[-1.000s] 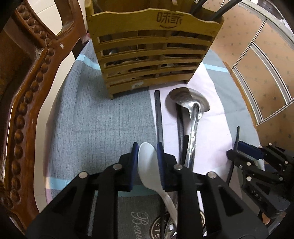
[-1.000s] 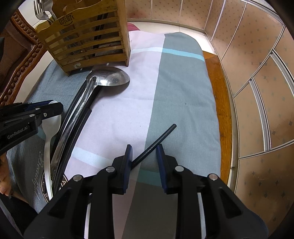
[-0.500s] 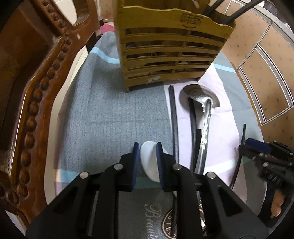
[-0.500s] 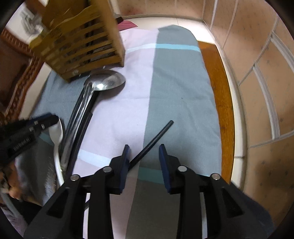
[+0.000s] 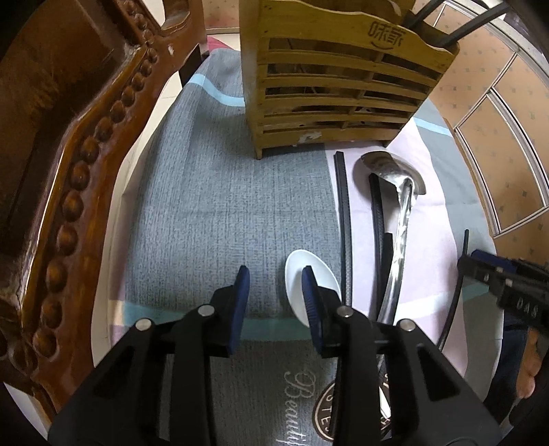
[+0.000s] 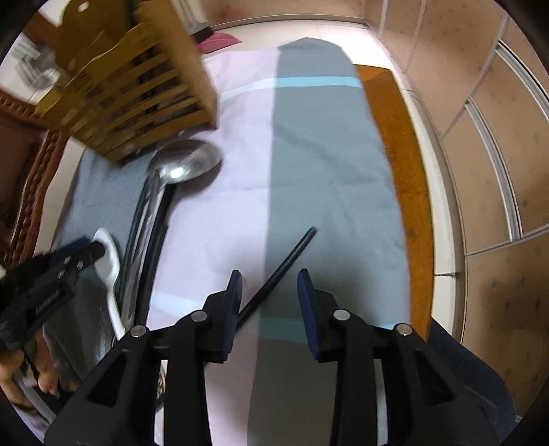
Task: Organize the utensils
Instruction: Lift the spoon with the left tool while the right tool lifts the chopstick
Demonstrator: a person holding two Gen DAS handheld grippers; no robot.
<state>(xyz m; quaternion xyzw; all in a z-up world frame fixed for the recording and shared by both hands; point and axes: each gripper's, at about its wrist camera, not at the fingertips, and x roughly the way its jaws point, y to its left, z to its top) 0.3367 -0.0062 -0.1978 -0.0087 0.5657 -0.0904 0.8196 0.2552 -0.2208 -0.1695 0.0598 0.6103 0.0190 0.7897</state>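
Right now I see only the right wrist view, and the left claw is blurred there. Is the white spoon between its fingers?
Observer: No. The left claw is opening with only cloth in its gap. The white spoon lies just outside it, partly behind one finger.
Operator: Does the holder already hold any chopsticks?
Observer: Yes. Black chopsticks stand up at one end of the wooden holder.
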